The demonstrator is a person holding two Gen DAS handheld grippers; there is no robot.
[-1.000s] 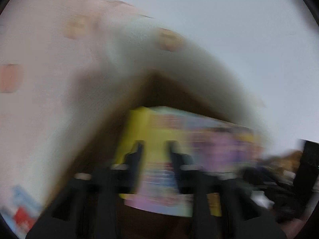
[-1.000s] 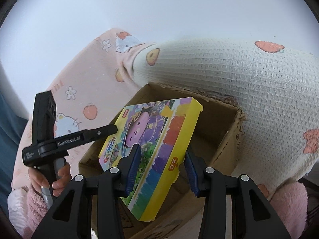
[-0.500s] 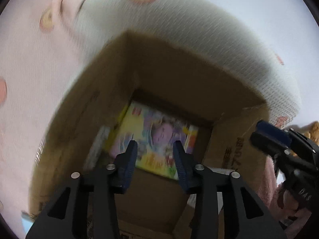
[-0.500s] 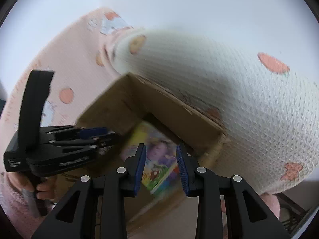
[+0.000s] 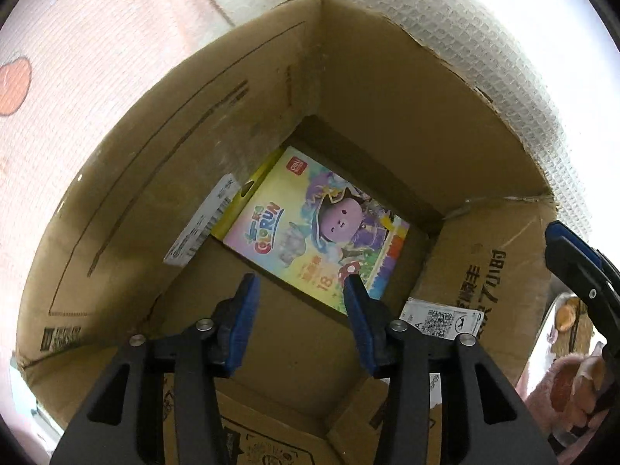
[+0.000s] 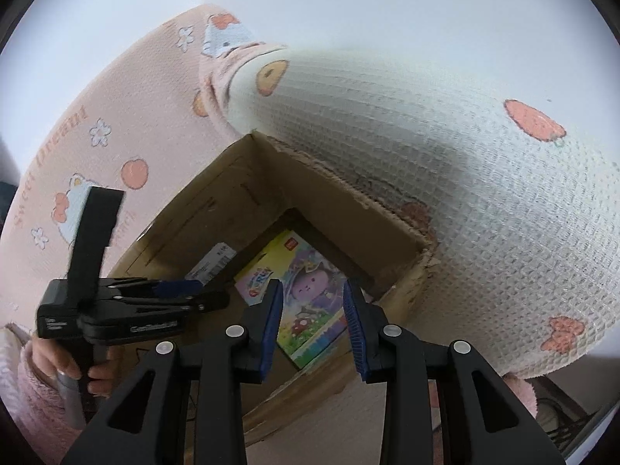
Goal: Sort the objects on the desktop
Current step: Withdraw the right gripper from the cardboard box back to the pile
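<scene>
A yellow and purple box with a cartoon pig (image 5: 321, 228) lies flat on the bottom of an open cardboard box (image 5: 387, 89). It also shows in the right wrist view (image 6: 306, 294), inside the cardboard box (image 6: 240, 201). My left gripper (image 5: 300, 290) is open and empty, above the box opening. My right gripper (image 6: 312, 292) is open and empty, above the near rim. The left gripper (image 6: 217, 298) shows at the left of the right wrist view. The right gripper's blue fingertips (image 5: 562, 236) show at the right edge of the left wrist view.
A pink printed blanket (image 6: 108, 124) and a white waffle blanket (image 6: 445, 147) lie behind the cardboard box. A white label (image 5: 201, 228) sticks to the box's inner left wall. A QR label (image 5: 441, 317) is on the near right flap.
The colourful box was held over the cardboard box by my right gripper. It now lies on the bottom. Both grippers are open and the left one looks down into the box.
</scene>
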